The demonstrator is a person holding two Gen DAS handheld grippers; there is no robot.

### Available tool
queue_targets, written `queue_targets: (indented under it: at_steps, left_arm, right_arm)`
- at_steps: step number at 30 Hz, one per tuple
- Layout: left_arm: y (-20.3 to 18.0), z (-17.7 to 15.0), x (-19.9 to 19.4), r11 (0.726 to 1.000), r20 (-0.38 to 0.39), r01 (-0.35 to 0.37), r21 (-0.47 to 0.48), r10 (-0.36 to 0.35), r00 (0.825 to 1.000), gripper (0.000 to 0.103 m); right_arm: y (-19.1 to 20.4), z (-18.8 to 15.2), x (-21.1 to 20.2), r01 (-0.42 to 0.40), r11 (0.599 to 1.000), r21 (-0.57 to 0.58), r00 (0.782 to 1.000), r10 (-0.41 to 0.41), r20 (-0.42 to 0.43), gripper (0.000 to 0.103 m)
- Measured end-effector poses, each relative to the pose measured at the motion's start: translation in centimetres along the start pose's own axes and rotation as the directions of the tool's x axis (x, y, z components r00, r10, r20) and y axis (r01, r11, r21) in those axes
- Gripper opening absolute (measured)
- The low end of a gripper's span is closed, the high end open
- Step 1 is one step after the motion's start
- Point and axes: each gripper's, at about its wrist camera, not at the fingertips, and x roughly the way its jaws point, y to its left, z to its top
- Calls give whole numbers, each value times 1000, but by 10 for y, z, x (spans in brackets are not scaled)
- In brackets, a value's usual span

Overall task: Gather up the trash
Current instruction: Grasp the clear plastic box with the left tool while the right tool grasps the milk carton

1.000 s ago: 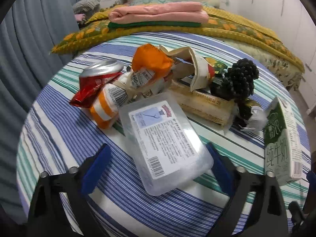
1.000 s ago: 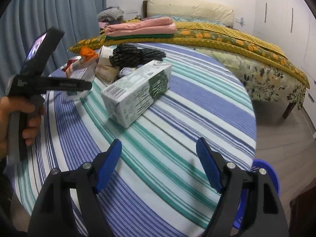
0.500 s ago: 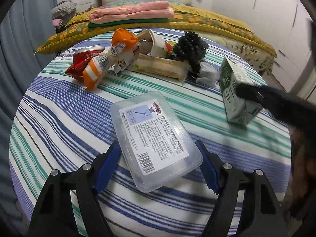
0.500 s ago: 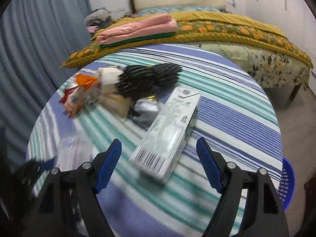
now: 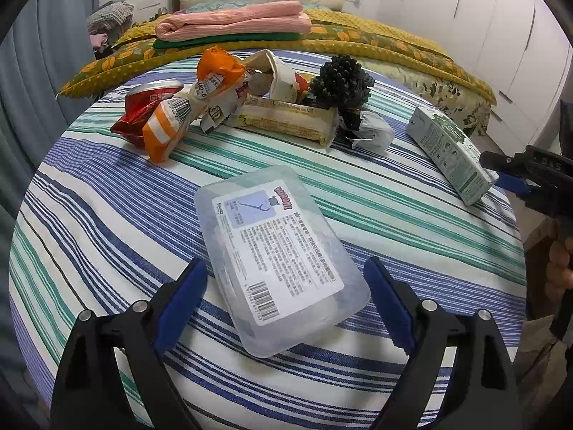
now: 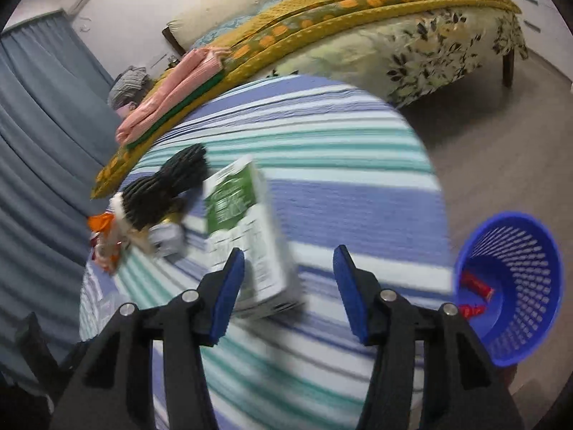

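A clear plastic box (image 5: 272, 261) with a printed label lies flat on the striped tablecloth (image 5: 107, 215). Its near end sits between the fingers of my left gripper (image 5: 286, 301), whose jaws are opening and stand just off its sides. A green-and-white milk carton (image 6: 247, 236) lies on its side; it is also at the right edge of the left wrist view (image 5: 451, 154). My right gripper (image 6: 290, 286) is tilted over the carton's near end and its jaws are closing. The left pad is beside the carton, with a gap at the right pad. This view is blurred.
A pile of trash sits at the far side of the table: orange wrappers (image 5: 193, 107), a red can (image 5: 143, 104), a long biscuit pack (image 5: 286, 118) and a black bumpy item (image 5: 340, 82). A blue mesh basket (image 6: 512, 286) holding red wrappers stands on the floor at the right. A bed (image 5: 322, 39) lies beyond.
The left jaws narrowed on the clear box, then widened again. The right gripper rolled and swung across to the milk carton with narrower jaws, and the blue basket came into view.
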Motion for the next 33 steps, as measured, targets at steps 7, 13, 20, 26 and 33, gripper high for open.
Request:
queue_targets:
  at_steps: [7, 13, 20, 26, 33]
  left_arm:
    - [13, 2, -8, 996, -22, 79, -40, -80, 997, 95]
    - [6, 14, 3, 1000, -58, -3, -22, 2, 998, 95]
    - [10, 23, 9, 999, -95, -22, -44, 18, 995, 74]
    - [4, 15, -2, 1000, -42, 20, -14, -21, 999, 72]
    - [-19, 8, -15, 989, 1, 148, 3, -148, 989, 64]
  right_arm:
    - [39, 11, 5, 76, 960, -269, 994, -95, -58, 85]
    - [73, 21, 47, 176, 880, -441, 958, -256, -127, 84]
    - [73, 24, 54, 177, 879, -443, 944, -279, -175, 49]
    - [70, 16, 22, 121, 899, -420, 970, -196, -141, 48]
    - [51, 1, -10, 47, 927, -373, 987, -101, -126, 48]
